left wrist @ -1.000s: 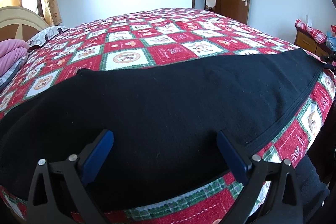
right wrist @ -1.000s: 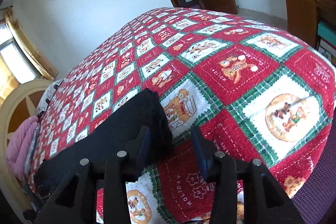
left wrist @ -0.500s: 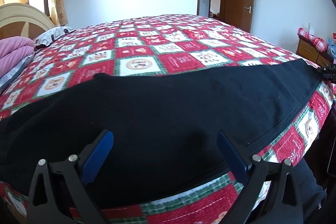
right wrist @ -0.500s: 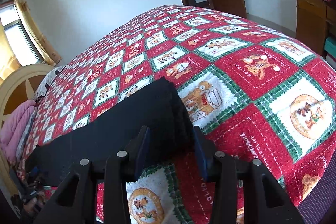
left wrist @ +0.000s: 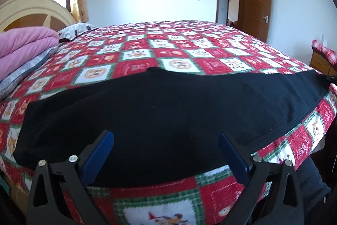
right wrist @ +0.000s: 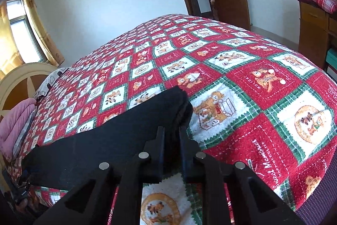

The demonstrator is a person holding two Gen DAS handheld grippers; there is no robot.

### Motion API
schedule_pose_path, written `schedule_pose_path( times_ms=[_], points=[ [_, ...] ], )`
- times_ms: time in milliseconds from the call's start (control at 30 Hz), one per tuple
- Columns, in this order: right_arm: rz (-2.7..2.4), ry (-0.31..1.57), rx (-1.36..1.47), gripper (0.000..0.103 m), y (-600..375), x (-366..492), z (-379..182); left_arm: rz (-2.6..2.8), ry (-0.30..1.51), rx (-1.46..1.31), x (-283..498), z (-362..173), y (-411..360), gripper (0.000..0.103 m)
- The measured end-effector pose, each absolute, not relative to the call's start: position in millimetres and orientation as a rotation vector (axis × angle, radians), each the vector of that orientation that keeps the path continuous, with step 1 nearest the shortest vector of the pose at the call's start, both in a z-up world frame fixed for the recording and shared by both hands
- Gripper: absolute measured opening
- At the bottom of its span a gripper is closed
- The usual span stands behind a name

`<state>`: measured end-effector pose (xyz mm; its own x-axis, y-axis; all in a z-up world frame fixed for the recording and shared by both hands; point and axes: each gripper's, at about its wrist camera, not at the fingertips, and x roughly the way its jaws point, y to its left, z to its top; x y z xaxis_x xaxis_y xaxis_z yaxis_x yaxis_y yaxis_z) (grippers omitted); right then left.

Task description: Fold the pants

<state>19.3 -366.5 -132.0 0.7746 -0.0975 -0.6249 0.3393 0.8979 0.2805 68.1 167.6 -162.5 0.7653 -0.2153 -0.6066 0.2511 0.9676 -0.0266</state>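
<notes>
Listing what lies before you: one pair of black pants [left wrist: 164, 111], spread lengthwise along the near edge of the bed [left wrist: 189, 50], flat on a red, white and green patchwork quilt [right wrist: 248, 77] printed with bears. Your left tongs [left wrist: 165, 153] stand wide apart above the middle of the pants, blue pads [left wrist: 99, 155] clear of the cloth, nothing gripped. Your right tongs [right wrist: 171, 138] are closing, jaws nearly together, with the bunched end of the pants [right wrist: 118, 136] between them at the right-hand corner of the garment; the cloth there is gathered in thick folds just beyond the tips. Further items: a folded pink blanket [left wrist: 23, 43] stacked on grey bedding at the head of the bed, beside a patterned pillow [left wrist: 75, 28]; a cream and wood headboard [left wrist: 31, 12]; a curtained window [right wrist: 19, 39]; a brown door [left wrist: 258, 5] standing open, with a red paper ornament on it; a wooden cabinet [right wrist: 313, 35] topped with red plaid cloth.
</notes>
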Motion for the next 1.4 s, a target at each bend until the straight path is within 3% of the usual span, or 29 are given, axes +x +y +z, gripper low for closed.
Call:
schedule_pose_path(
  times_ms=[367,1400],
  points=[
    [-0.211,0.545,0.346,0.011,-341,13,-107,-0.243,0.686,-0.023,79,-180,184,0.101],
    [0.037,0.540,0.151,0.011,-203,43,-94,-0.230,0.685,-0.007,75,-184,184,0.101]
  ],
)
